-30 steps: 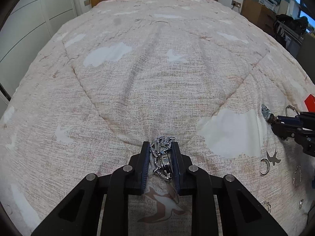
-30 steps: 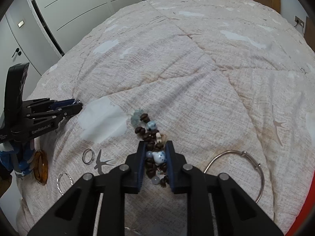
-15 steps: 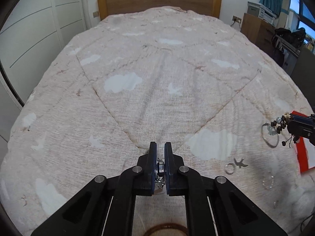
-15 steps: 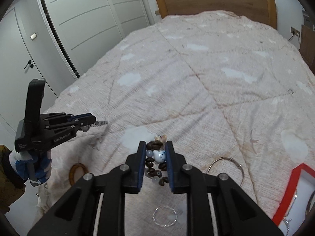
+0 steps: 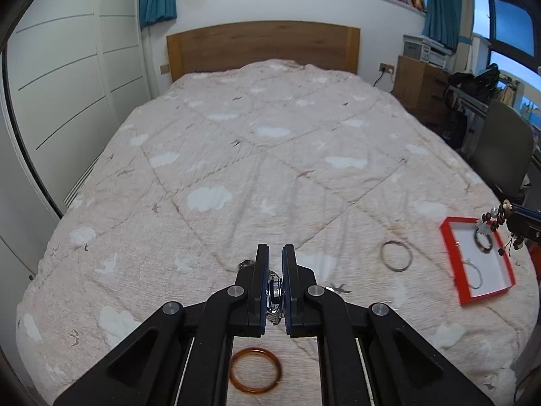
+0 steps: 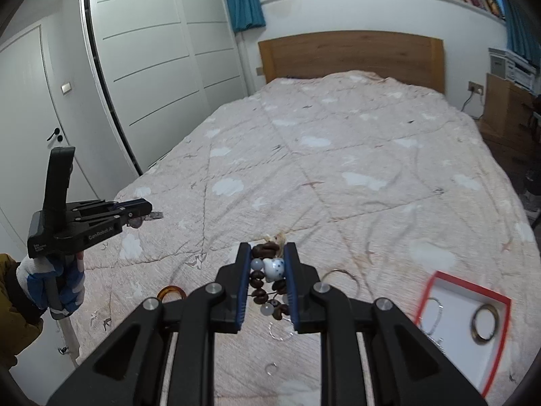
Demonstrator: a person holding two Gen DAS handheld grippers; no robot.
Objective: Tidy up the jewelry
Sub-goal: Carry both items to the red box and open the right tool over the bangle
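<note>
Chain links of a metal bracelet [image 5: 274, 296] are pinched between the narrow-set fingers of the left tool [image 5: 276, 270], held above the bed [image 5: 270, 155], with the red tray [image 5: 453, 280] well off to its right, beyond a thin bangle [image 5: 396, 256], and an amber bangle [image 5: 255, 369] lying below. From the right wrist, a beaded bracelet [image 6: 268, 279] is seen clamped in the right tool [image 6: 267, 270], and the red tray [image 6: 497, 352] lies low to its right. The right tool is judged the nearer to that tray, so the beads likely go in first.
</note>
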